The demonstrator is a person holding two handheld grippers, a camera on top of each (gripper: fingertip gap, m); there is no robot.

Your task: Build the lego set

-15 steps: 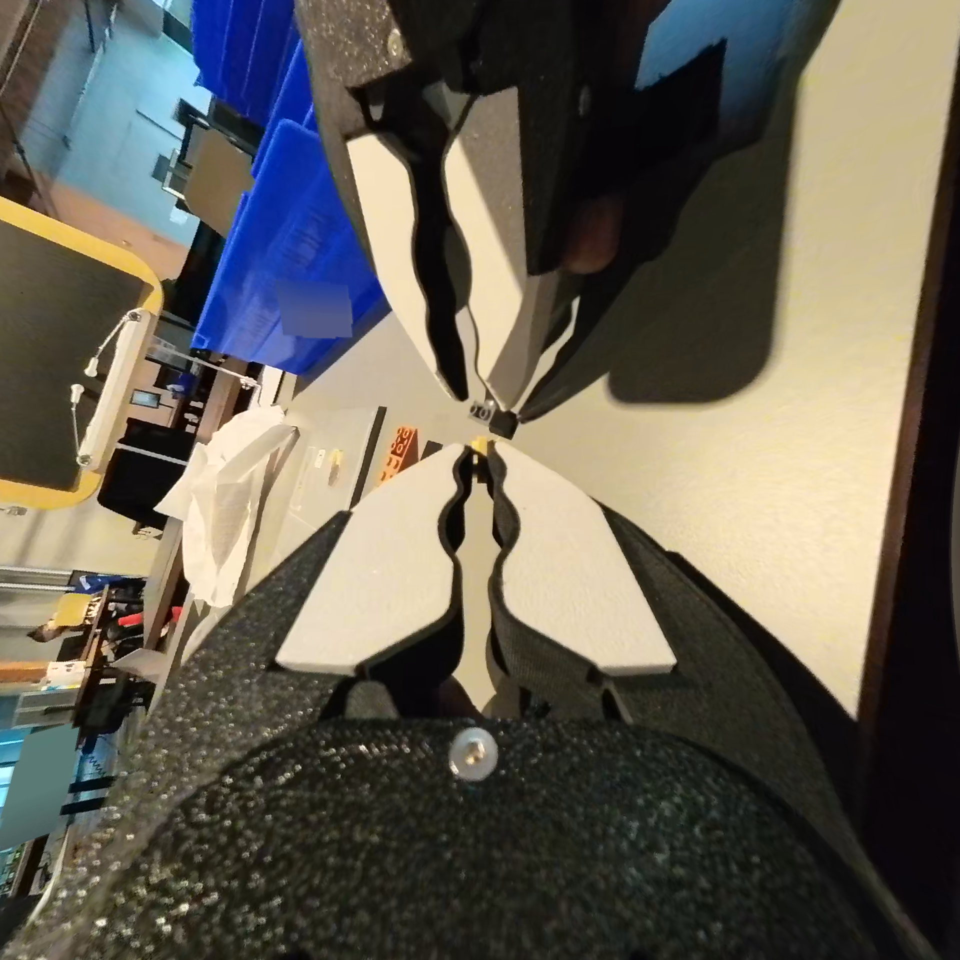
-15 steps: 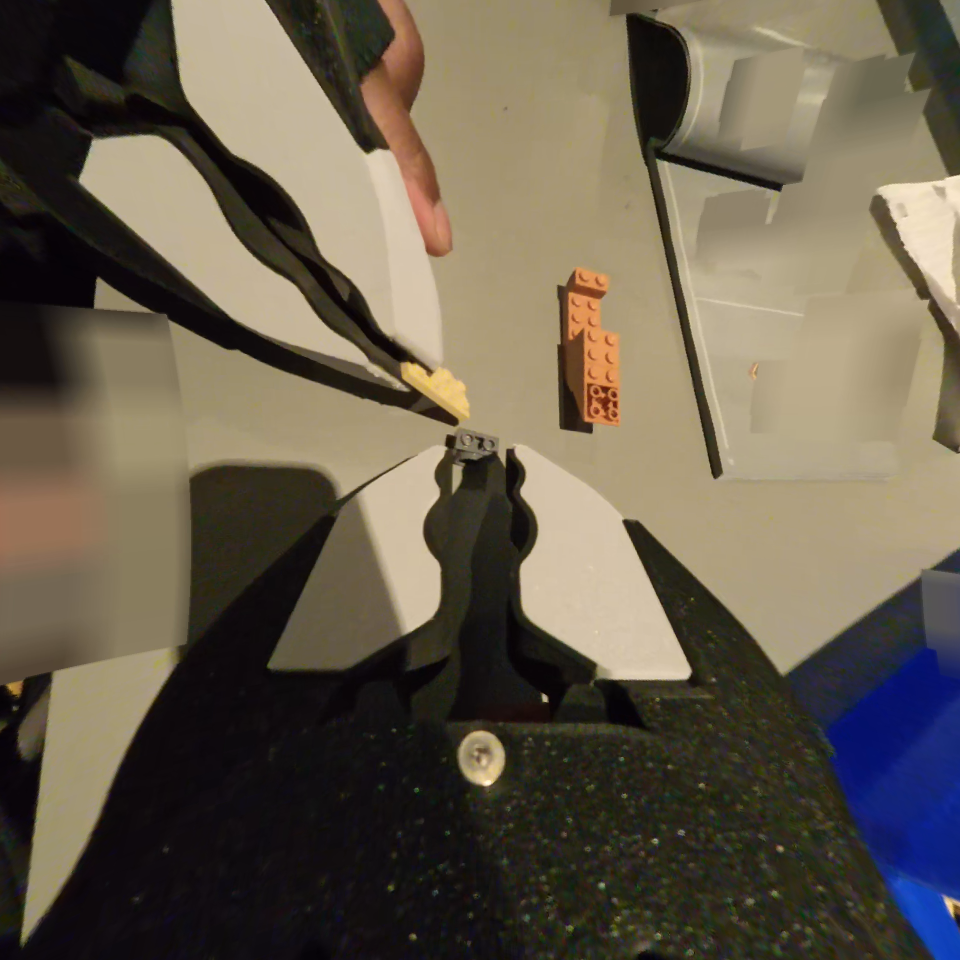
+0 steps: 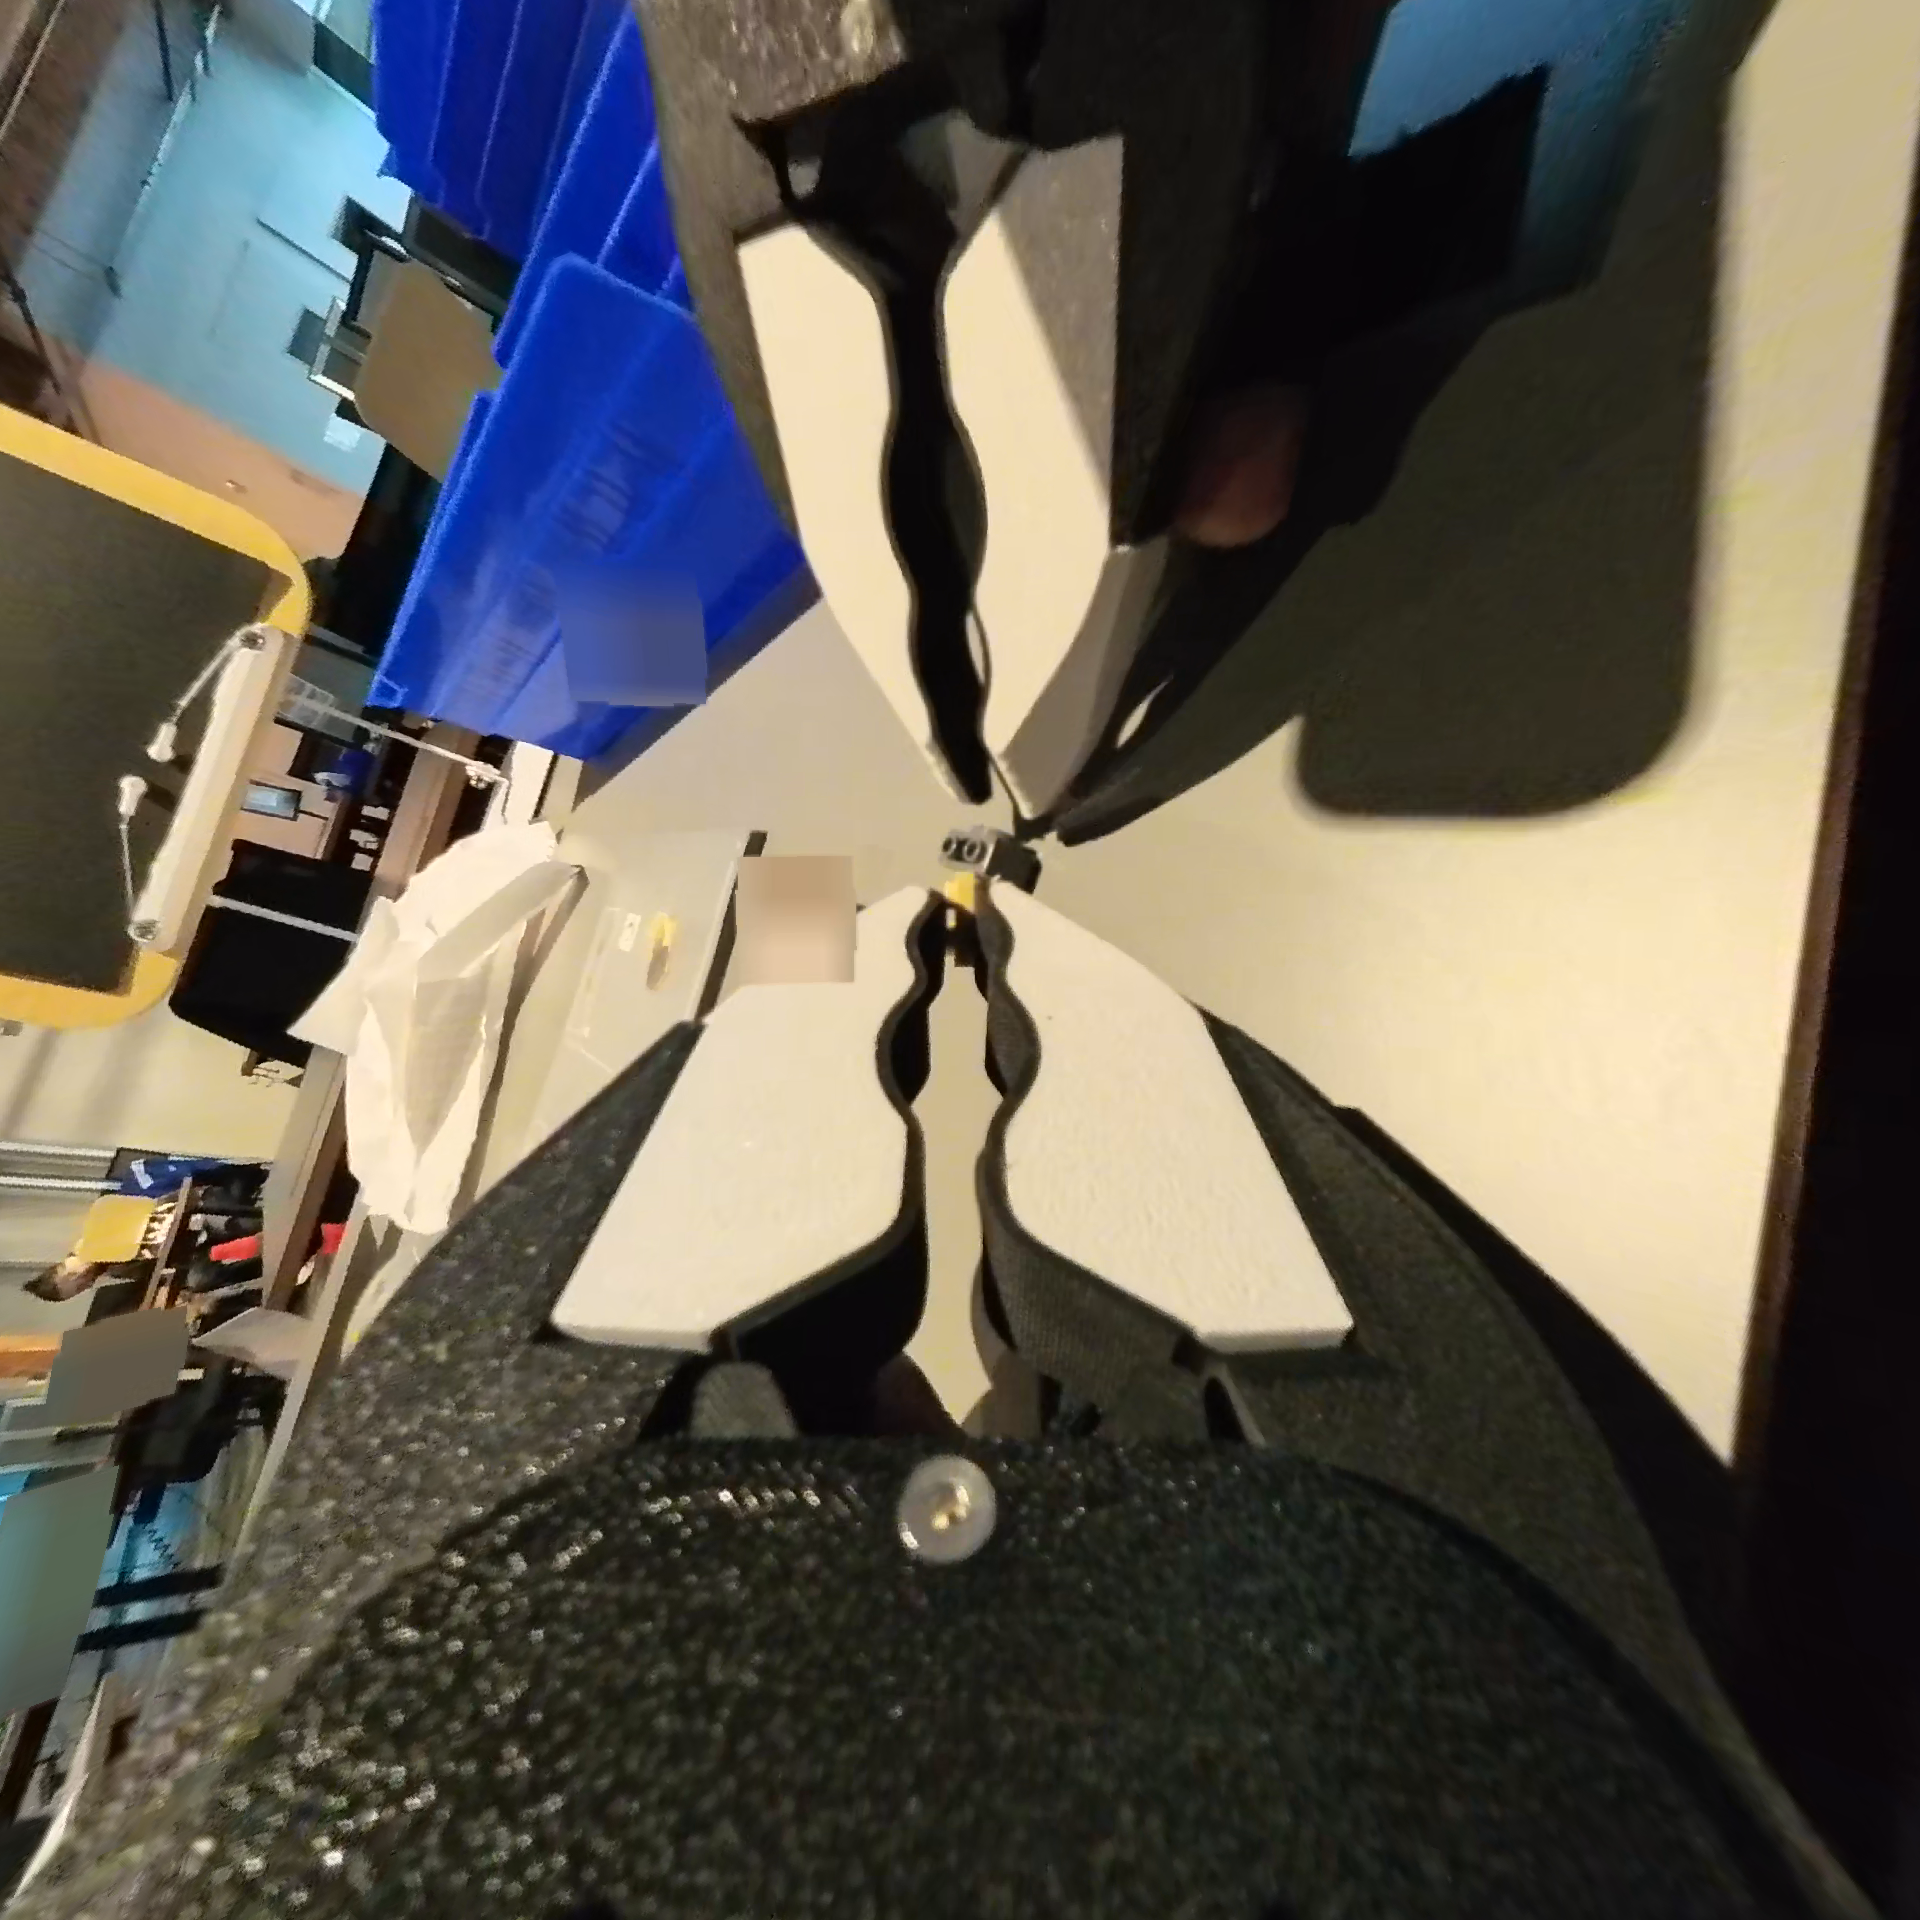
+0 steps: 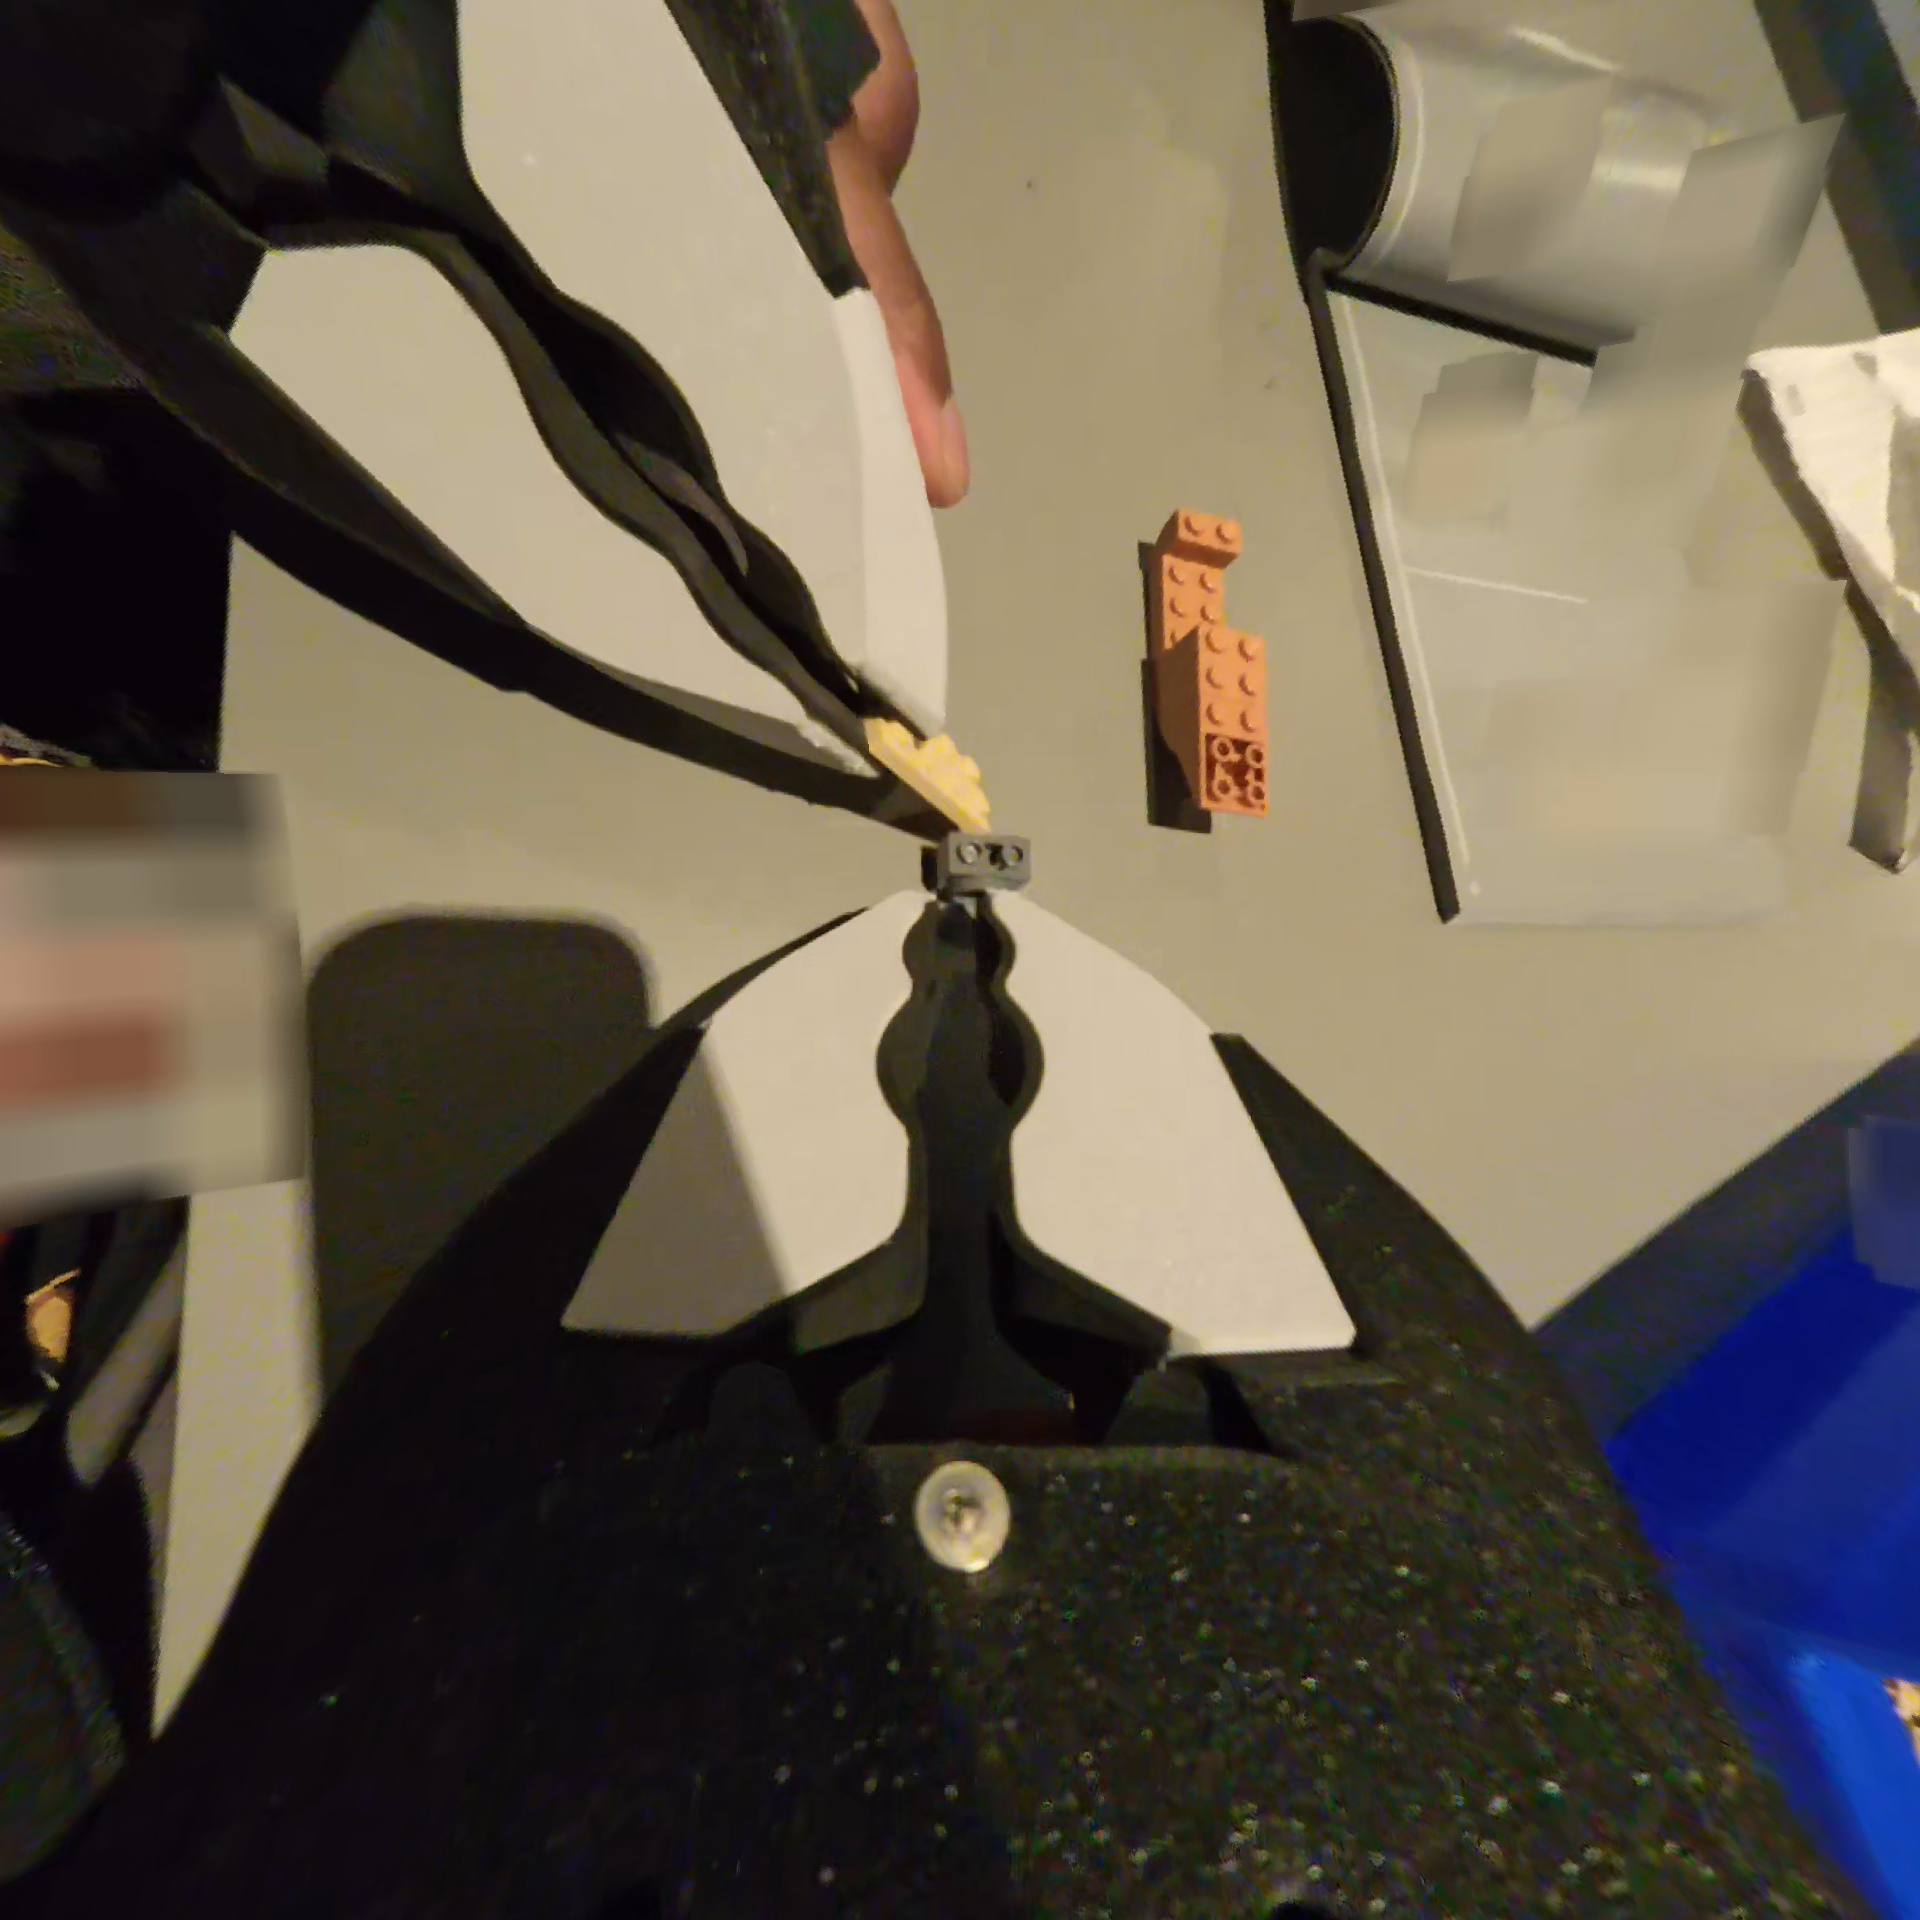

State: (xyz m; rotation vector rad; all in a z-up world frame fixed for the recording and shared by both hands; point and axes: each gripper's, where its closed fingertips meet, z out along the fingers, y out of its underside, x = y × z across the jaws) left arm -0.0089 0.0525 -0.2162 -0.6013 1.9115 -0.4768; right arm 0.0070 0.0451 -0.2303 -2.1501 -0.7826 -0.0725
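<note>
Pinching one tan plate point(image 4: 940, 787), left tool point(image 3: 961, 906), right tool point(image 4: 971, 906) clamping one grey brick point(image 4: 982, 860), one orange assembly point(image 4: 1210, 675) beside

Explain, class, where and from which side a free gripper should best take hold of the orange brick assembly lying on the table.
Probably grip the orange brick assembly across its two long sides, around the thicker block near its middle, coming down from above. It lies flat and alone on the grey table, studs facing the camera, so both long sides look clear. Its stepped narrow end offers less flat surface for the fingers.
</note>
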